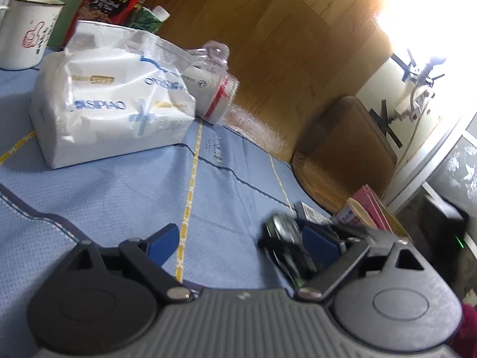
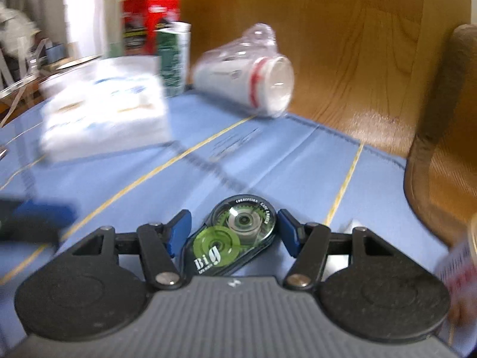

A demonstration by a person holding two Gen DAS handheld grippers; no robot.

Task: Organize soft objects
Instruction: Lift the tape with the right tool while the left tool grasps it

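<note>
My right gripper [image 2: 234,232] clasps the correction tape [image 2: 231,240] between its 2 blue pads, just above the blue cloth [image 2: 268,161]; my left gripper [image 1: 238,243] gapes wide, empty; the tissue pack [image 1: 110,104] lies farther back on the cloth, the bagged cups [image 1: 213,86] beside it.

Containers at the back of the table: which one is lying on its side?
The plastic-wrapped stack of paper cups; the red box, green carton and enamel mug stand upright.

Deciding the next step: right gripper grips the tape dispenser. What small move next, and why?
Probably lower the tape dispenser onto bare cloth and open the right gripper: it is hard, and the soft tissue pack lies untouched, left gripper open.
</note>
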